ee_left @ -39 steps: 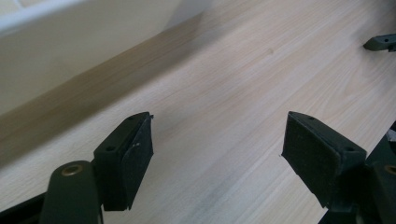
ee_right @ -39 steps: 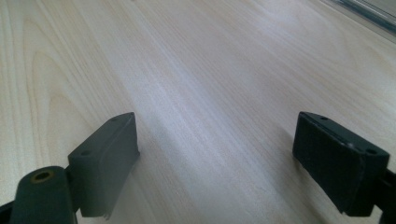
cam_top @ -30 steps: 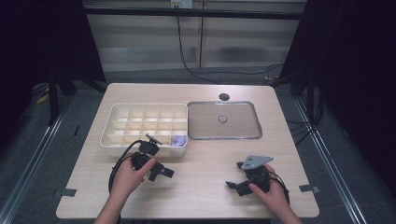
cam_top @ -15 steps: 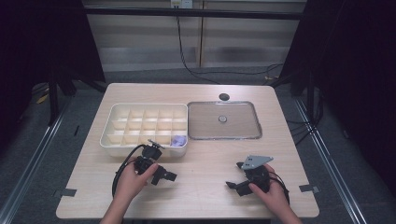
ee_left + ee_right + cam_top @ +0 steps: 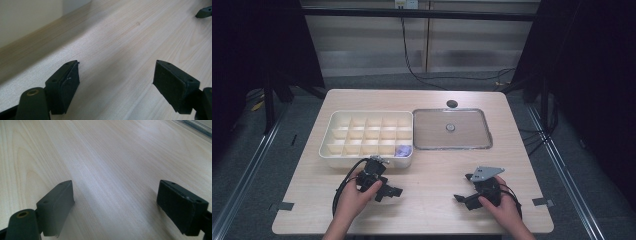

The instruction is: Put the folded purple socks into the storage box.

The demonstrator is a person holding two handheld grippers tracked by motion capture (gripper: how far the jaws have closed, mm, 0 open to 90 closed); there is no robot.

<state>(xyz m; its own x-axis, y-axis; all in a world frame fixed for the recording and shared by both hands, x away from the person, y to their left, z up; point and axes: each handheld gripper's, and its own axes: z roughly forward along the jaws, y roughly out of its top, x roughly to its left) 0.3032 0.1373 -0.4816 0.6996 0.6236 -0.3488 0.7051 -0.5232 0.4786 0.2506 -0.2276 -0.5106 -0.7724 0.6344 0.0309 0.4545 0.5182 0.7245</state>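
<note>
Both my left fingers [image 5: 393, 191] and right fingers [image 5: 460, 198] are spread wide and bare; the small purple thing [image 5: 402, 150] just beyond my left ones looks light and soft, so pinch its middle.

cream tray [image 5: 362, 150], pale woodgrain table [image 5: 432, 190]

No readable text, label, brand or number appears on anything here.

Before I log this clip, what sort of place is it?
Likely a lab recording bench, not a home: a bare wooden table ringed by dark curtains, a compartment box beside a metal tray, and a cabled claw in each hand.
</note>
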